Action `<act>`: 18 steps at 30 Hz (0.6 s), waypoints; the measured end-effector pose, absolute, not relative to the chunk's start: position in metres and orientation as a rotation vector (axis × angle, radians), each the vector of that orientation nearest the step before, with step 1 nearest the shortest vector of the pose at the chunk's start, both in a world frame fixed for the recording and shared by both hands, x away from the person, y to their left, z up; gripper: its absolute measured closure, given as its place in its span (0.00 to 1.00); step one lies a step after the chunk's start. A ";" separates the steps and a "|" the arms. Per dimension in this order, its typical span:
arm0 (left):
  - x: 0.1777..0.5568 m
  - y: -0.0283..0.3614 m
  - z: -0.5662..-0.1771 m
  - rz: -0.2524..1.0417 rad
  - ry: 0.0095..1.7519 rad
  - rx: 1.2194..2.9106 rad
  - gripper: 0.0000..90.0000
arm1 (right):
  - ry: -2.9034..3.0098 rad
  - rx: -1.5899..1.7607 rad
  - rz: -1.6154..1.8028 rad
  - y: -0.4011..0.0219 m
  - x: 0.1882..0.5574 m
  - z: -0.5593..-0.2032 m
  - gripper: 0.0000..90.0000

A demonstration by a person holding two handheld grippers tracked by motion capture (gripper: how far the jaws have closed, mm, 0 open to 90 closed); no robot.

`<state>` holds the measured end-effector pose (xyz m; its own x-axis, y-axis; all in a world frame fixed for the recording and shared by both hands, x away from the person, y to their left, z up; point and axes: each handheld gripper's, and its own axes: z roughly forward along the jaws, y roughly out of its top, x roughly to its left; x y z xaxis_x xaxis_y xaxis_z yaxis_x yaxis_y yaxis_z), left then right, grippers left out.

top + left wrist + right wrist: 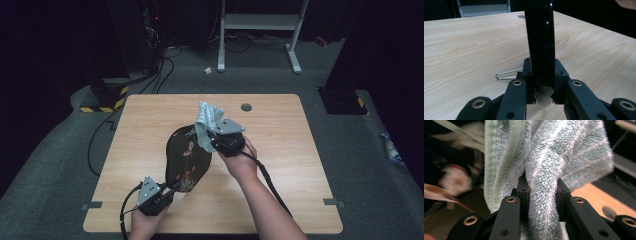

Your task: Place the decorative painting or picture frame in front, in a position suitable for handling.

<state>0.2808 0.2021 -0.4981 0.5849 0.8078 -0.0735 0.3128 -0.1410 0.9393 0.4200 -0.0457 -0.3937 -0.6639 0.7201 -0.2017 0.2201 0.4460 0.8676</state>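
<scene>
A black lacquer plate (186, 156) with a painted figure and red flowers is held tilted over the table's middle. My left gripper (167, 192) is shut on its near rim; in the left gripper view the plate's dark edge (540, 42) rises straight up between the jaws of the left gripper (543, 81). My right gripper (214, 140) is shut on a pale blue-green fluffy cloth (206, 121), which lies against the plate's far upper rim. In the right gripper view the cloth (549, 165) bunches between the jaws of the right gripper (541, 195), with the blurred painted plate (451, 182) to the left.
The light wooden table (280, 150) has a round grey grommet (246, 107) near its far edge. A bent wire clip (507, 73) lies on the wood just left of the left jaws. A white metal frame (260, 30) stands on the floor beyond the table.
</scene>
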 end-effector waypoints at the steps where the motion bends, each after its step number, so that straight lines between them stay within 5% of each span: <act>1: 0.281 0.202 -0.498 0.562 0.932 1.715 0.86 | 2.138 0.792 1.170 -0.047 0.421 -0.396 0.80; 18: 0.282 0.201 -0.497 0.558 0.943 1.718 0.86 | 2.153 0.359 1.337 0.005 0.325 -0.383 0.80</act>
